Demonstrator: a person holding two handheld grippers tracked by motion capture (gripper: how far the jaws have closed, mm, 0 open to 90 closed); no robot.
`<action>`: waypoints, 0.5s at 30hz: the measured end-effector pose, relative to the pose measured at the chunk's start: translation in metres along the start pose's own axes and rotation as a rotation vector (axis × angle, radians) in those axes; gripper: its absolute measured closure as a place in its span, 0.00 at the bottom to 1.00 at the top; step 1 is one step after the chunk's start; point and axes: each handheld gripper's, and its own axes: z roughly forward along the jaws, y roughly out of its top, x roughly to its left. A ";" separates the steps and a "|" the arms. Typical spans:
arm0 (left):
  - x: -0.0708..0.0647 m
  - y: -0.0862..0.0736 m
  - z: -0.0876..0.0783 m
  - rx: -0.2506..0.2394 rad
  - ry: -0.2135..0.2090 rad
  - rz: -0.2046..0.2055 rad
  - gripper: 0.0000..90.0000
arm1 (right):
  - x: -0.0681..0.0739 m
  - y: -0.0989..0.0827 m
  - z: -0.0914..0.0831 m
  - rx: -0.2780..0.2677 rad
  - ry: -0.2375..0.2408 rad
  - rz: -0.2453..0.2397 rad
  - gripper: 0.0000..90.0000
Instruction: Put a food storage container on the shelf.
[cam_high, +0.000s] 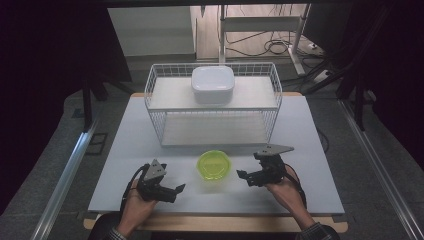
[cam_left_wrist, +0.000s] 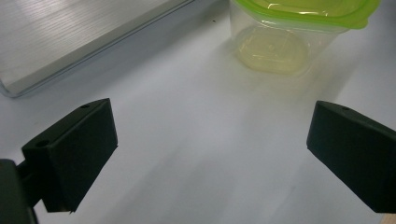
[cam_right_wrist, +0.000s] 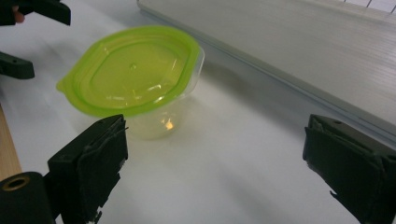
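Green-lidded clear tub (cam_high: 214, 165) sits closed between both spread claws.

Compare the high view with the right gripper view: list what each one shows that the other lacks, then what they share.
High view alone: the whole white wire rack, the white lidded box on its upper shelf, both of the person's hands, and the floor around the table.

Right gripper view alone: the right claw's own two black jaws up close, standing wide apart, and the container's clear wall beneath its lid.

Shared: the green-lidded clear container on the white table, the rack's lower shelf board, and the left claw beyond the container.
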 end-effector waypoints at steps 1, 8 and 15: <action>0.000 0.000 0.000 0.000 0.000 0.000 0.02 | 0.000 0.000 0.000 0.000 0.000 0.000 0.08; 0.001 -0.001 -0.001 0.004 0.000 -0.006 0.02 | -0.002 0.011 0.010 0.018 0.020 0.022 0.07; 0.002 -0.001 0.000 0.003 -0.004 -0.010 0.02 | -0.007 0.018 0.024 0.051 0.049 0.093 0.04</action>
